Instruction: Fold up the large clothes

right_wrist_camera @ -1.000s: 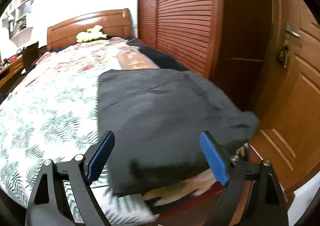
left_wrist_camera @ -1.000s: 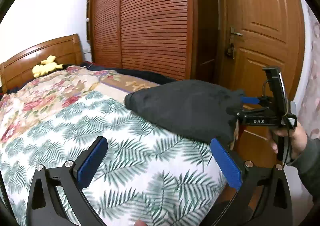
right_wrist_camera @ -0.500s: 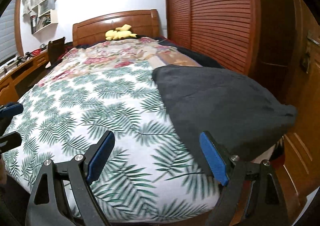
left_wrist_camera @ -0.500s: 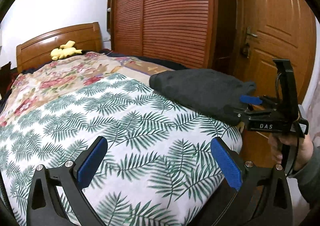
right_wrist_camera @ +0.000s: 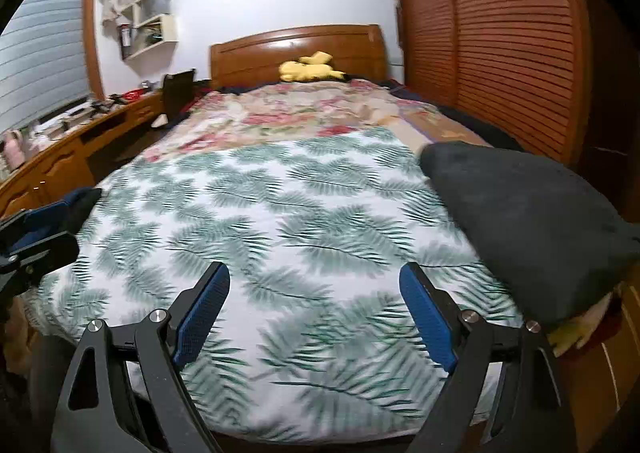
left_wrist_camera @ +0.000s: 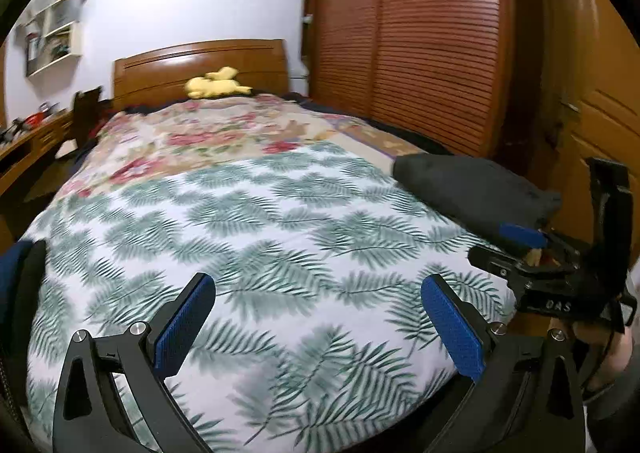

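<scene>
A folded dark grey garment [left_wrist_camera: 476, 189] lies at the right foot corner of the bed; it also shows in the right wrist view [right_wrist_camera: 524, 213]. My left gripper [left_wrist_camera: 320, 329] is open and empty above the foot of the bed, well left of the garment. My right gripper [right_wrist_camera: 314, 317] is open and empty above the foot of the bed, the garment just to its right. The right gripper also shows at the right edge of the left wrist view [left_wrist_camera: 536, 253]. A dark blue cloth [right_wrist_camera: 76, 201] shows at the bed's left edge.
The bed carries a palm-leaf cover [left_wrist_camera: 260, 237] and a floral quilt [left_wrist_camera: 208, 133]. A yellow plush toy [left_wrist_camera: 218, 83] lies by the wooden headboard [right_wrist_camera: 296, 49]. A louvred wardrobe [left_wrist_camera: 420, 41] and door [left_wrist_camera: 600, 101] stand right. A desk [right_wrist_camera: 60, 149] runs along the left.
Both grippers have pulled back and swung left away from the grey garment, which stays at the bed's right corner. More of the bed and the desk side has come into view.
</scene>
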The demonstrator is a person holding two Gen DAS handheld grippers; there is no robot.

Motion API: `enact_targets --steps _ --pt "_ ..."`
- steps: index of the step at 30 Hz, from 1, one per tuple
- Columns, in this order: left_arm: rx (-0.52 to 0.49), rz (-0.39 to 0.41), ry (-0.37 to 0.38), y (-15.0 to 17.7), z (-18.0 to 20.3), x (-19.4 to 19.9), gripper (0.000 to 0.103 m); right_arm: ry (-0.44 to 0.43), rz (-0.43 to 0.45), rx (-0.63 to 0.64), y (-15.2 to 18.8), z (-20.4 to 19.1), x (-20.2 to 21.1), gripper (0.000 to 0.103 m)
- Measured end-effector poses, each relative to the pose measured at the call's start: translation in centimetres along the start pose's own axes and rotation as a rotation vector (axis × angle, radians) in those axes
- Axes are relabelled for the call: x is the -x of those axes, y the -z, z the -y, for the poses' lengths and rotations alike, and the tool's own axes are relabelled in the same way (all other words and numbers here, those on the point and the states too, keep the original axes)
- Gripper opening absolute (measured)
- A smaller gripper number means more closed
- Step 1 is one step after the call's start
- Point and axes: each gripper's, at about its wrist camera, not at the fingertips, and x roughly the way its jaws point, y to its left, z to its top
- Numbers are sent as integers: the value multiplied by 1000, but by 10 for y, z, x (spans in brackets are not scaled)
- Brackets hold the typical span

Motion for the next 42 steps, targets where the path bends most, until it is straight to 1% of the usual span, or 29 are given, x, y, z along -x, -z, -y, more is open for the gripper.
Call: enact_targets --steps 3,7,15,23,27,32,37,42 --pt "29 17 -52 5 -13 22 102 -37 13 15 -1 -24 5 87" --pt "69 34 -99 12 -27 51 102 -76 27 37 -3 -55 10 87" --pt "103 93 -191 17 -37 95 102 -126 52 80 -8 -97 18 87" --pt "103 186 -264 23 -31 136 102 -144 149 101 -29 -127 44 87" --pt "109 226 -277 30 -27 154 102 -147 196 100 -37 -133 58 87" --pt "118 254 -283 39 -23 156 102 -147 232 106 -39 -136 70 87" --pt "126 253 -284 47 -25 152 102 -150 241 107 -39 -136 72 87" --pt "131 244 -283 40 -30 145 102 -149 240 104 -39 -136 73 87"
